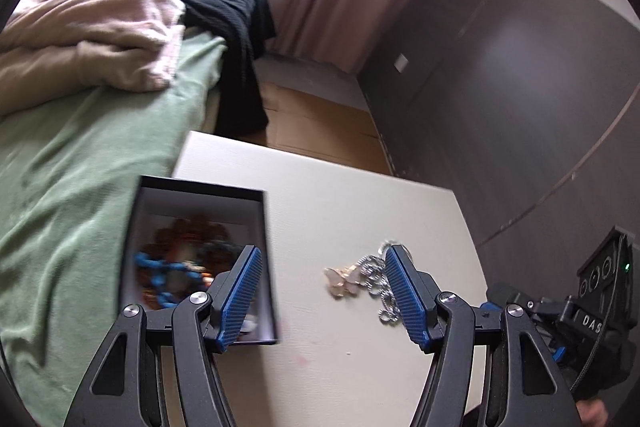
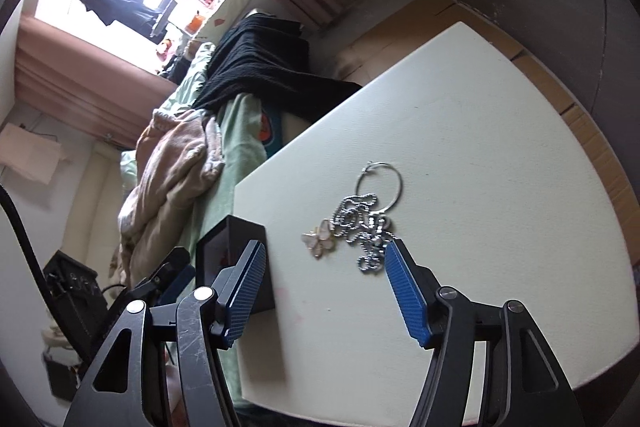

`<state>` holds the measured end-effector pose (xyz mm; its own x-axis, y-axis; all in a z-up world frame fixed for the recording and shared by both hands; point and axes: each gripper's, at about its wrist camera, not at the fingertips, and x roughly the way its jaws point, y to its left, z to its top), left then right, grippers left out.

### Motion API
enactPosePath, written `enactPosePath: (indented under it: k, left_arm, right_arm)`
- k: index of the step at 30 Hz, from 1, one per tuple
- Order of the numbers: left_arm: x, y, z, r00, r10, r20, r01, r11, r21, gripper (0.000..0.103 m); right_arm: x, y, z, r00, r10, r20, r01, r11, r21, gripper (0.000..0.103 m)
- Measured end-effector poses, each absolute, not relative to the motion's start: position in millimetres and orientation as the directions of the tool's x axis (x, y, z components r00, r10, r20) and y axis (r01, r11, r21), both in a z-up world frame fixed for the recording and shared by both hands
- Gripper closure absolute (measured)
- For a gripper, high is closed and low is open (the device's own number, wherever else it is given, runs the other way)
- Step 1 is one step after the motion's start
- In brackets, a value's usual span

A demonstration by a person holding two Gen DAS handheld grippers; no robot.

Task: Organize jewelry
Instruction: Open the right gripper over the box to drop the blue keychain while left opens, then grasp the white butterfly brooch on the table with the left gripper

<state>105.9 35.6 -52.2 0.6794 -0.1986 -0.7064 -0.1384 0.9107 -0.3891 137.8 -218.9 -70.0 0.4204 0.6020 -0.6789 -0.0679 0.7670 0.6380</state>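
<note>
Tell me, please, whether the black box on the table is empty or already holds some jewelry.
It already holds jewelry. The lidless black box shows blue and orange-brown beads heaped inside in the left wrist view; the picture is too blurred to count pieces.

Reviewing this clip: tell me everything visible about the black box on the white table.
The black box is a small, open, lidless rectangular box, probably cardboard, with black walls and a pale lining. It sits upright at the edge of the white table beside the green bedding. Inside lies a blurred heap of beaded jewelry: turquoise-blue beads and reddish-brown ones. The left gripper hovers open by it, one finger in front of its near corner; contact cannot be told. The silver chain lies apart.
</note>
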Motion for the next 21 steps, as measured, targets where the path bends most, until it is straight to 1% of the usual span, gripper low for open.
enactPosePath:
  k: [6, 17, 19, 21]
  left_arm:
    - [123, 6, -66, 0.638, -0.191, -0.746, -0.123, 0.931, -0.343, 0.038]
    - [157, -33, -103, 0.52, -0.103, -0.848, -0.104, 0.978, -0.182, 0.038]
    - [160, -39, -106, 0.52, -0.065, -0.852, -0.099, 0.986, -0.135, 0.038]
    - [166, -41, -113, 0.499, -0.069, -0.864, -0.1, 0.985, -0.137, 0.038]
  right_arm:
    - [142, -236, -76, 0.408, 0.57, -0.713, -0.017, 0.786, 0.619, 0.04]
    - [155, -263, -87, 0.397, 0.547, -0.737, 0.066, 0.784, 0.617, 0.04]
    - [158, -267, -88, 0.399, 0.536, -0.744, 0.08, 0.788, 0.611, 0.04]
    - [159, -269, -88, 0.402, 0.528, -0.748, 0.091, 0.79, 0.606, 0.04]
